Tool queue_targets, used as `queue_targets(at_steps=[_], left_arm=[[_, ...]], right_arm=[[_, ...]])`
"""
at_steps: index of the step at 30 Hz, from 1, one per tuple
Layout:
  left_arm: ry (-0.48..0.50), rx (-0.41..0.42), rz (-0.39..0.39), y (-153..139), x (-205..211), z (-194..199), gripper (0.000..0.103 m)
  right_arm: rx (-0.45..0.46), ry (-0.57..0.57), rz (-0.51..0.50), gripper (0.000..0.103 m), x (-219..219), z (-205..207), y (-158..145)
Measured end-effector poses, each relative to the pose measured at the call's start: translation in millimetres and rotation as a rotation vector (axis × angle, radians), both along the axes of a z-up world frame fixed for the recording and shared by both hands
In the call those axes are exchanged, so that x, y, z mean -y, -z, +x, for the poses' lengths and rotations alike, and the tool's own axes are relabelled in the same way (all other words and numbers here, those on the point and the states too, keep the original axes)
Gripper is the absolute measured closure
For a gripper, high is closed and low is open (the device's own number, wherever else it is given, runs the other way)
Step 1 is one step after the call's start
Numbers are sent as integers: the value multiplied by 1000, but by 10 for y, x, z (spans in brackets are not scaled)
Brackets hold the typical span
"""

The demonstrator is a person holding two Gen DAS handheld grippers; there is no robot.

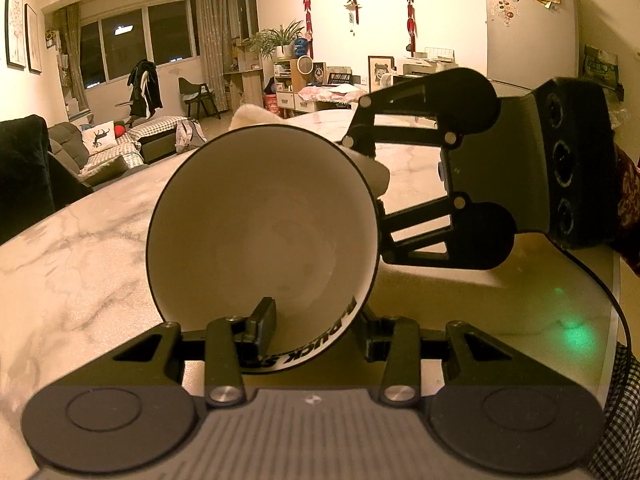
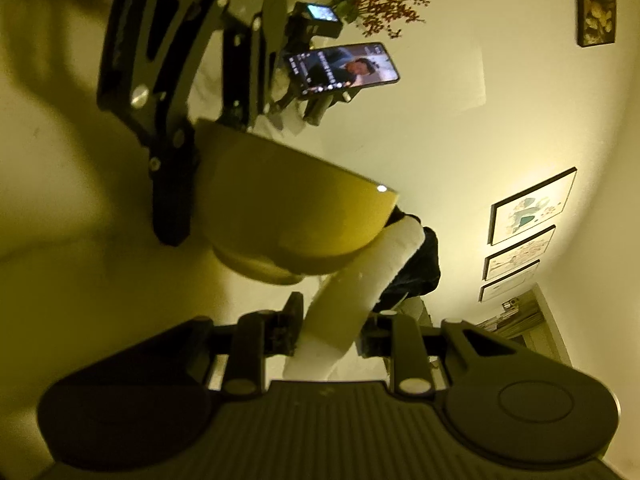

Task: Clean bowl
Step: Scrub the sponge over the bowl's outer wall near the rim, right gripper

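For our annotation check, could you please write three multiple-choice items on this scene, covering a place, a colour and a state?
1. Where does the left gripper grip the bowl?
A. on its rim
B. on its base
C. nowhere

2. What colour is the bowl's inside?
A. blue
B. white
C. black

3. What does the right gripper hold?
A. nothing
B. a spoon
C. a white cloth

Answers:
1 A, one finger sits inside and one outside the rim nearest the left wrist camera.
2 B, the inside looks plain white with a dark edge.
3 C, the cloth is pinched between its fingers, reaching up beside the bowl.
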State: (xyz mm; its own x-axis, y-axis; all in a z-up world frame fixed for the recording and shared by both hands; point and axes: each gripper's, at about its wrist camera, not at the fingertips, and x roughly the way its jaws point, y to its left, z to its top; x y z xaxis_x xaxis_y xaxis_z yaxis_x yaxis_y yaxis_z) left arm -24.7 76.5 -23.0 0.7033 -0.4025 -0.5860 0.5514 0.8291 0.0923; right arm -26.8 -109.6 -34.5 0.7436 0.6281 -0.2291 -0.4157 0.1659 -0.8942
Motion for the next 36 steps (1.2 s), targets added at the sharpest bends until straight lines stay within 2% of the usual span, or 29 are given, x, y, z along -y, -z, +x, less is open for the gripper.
queue_targets(at_steps=[11,20,26,32,36], left_arm=[[-1,0,1,-23,-7,15,61],[0,1,1,-19,-21,67,61],[-1,1,2,-16,-14,66,61],[-1,6,7,-12,-15,63,61],[0,16,19,-10,0,54,61]], right_arm=[[-51,1,5,77,3,22,8],[11,3,-3,77,-1,-4,48],[67,-22,56,76,33,-57,-15],[63,-25,57,76,44,-60,-27],[25,-8,22,76,42,-17,12]])
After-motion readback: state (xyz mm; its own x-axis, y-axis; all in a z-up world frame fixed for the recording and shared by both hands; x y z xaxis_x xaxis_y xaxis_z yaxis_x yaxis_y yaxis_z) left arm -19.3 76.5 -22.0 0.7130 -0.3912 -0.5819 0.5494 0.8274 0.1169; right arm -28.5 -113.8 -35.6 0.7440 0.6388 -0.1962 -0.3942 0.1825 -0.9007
